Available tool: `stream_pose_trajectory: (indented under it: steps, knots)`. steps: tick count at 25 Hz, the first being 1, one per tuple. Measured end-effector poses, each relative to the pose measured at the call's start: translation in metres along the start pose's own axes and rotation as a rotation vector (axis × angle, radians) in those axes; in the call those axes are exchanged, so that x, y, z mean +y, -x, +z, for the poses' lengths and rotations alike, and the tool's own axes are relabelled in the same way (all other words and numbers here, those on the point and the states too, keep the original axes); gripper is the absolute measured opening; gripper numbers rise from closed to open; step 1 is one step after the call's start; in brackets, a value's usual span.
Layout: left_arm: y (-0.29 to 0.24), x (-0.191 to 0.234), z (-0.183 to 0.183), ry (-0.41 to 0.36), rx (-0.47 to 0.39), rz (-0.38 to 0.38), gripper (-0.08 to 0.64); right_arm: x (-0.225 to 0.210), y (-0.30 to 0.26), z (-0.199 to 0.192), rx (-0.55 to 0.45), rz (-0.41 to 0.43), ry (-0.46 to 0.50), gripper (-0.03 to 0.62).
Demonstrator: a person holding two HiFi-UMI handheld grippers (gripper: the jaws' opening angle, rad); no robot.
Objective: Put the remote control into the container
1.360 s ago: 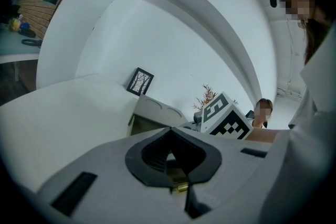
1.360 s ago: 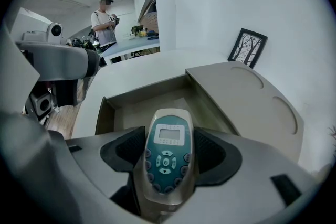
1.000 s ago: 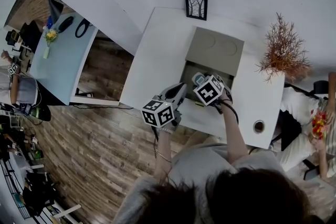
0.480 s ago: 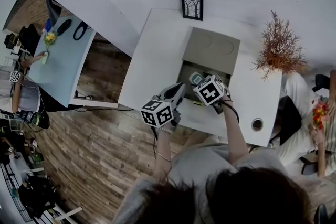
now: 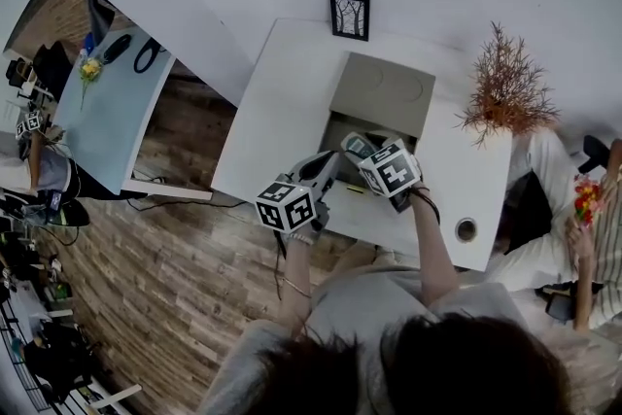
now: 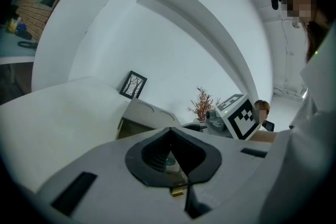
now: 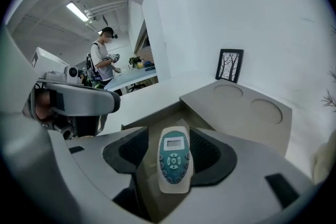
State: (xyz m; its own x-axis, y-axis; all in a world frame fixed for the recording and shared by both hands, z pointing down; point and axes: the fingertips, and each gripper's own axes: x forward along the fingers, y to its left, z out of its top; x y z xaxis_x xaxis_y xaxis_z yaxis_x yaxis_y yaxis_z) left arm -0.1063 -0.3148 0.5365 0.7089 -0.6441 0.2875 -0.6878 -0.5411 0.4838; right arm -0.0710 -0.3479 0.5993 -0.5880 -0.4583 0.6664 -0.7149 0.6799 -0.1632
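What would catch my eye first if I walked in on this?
Probably the left hand-held gripper and right hand-held gripper, each topped by a chequered cube, at the near edge of the white table. Between the right one's open jaws, which have just been closing slightly, sits a teal-buttoned remote control, unpressed, over the grey container mid-table. A rust-coloured dried plant stands at the table's right.

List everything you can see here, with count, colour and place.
table: one, white, by the wall
container: one, grey, open, on the table
remote control: one, white and teal, over the container's opening
picture frame: one, black, table's back edge
dried plant: one, reddish-brown, right of container
left gripper: one, grey, shut, beside container
right gripper: one, grey, over container; jaws open, just closed slightly, remote control between them
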Motion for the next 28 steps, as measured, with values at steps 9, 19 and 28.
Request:
stream_pose_trajectory:
  steps: [9, 19, 28]
  knots:
    - [-0.003, -0.019, 0.011, -0.034, -0.042, -0.016, 0.003, -0.003, 0.034, 0.027, -0.155, 0.02, -0.054, 0.153]
    - [0.0, -0.049, 0.034, -0.103, -0.092, -0.039, 0.003, 0.0, 0.079, 0.055, -0.295, 0.05, -0.066, 0.053]
    - [0.009, -0.09, 0.068, -0.198, -0.164, -0.072, 0.003, 0.009, 0.137, 0.096, -0.498, 0.109, -0.056, 0.002]
